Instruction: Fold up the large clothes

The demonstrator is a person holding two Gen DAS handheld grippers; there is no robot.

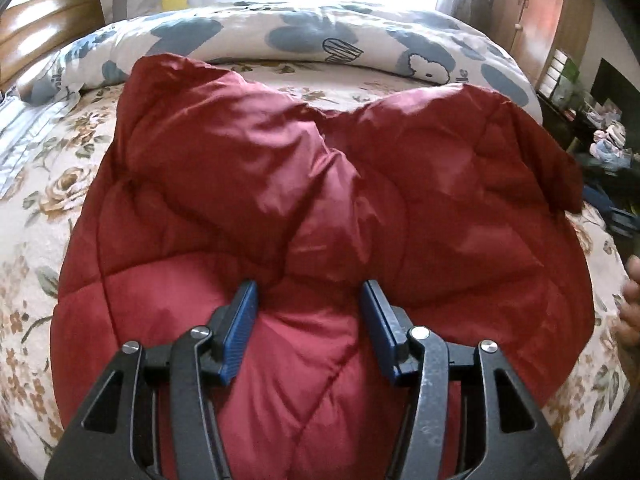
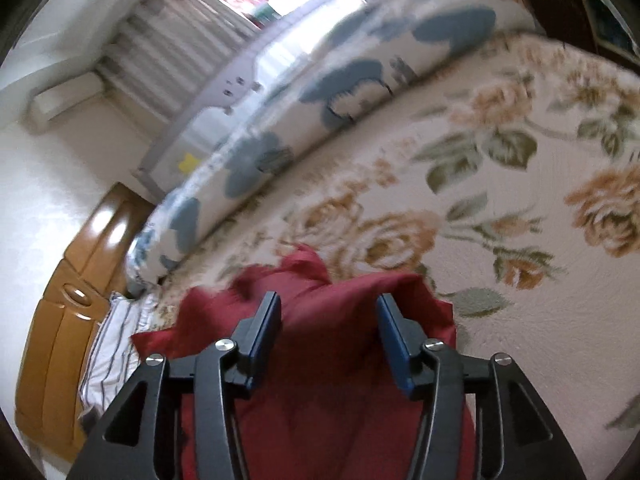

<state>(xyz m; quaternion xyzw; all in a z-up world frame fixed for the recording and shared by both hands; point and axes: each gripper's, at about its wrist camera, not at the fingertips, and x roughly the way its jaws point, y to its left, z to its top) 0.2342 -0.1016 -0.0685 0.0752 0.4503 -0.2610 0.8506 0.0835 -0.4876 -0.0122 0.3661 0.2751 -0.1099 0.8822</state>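
A dark red quilted padded garment (image 1: pixel 304 184) lies spread on the floral bedspread (image 1: pixel 52 184). My left gripper (image 1: pixel 310 300) is open just above its near middle, with a bulge of red fabric between the blue pads, not pinched. In the right wrist view, which is blurred, my right gripper (image 2: pixel 328 312) is open over a raised edge of the same red garment (image 2: pixel 320 380), with fabric lying between and under the pads. Whether the pads touch the fabric I cannot tell.
A rolled white duvet with blue patches (image 1: pixel 280 36) lies across the far side of the bed. A wooden headboard (image 2: pixel 64 304) and a striped pillow (image 2: pixel 108 352) are at the left. Wardrobes and clutter (image 1: pixel 592 120) stand at the right. A hand (image 1: pixel 630 312) shows at the right edge.
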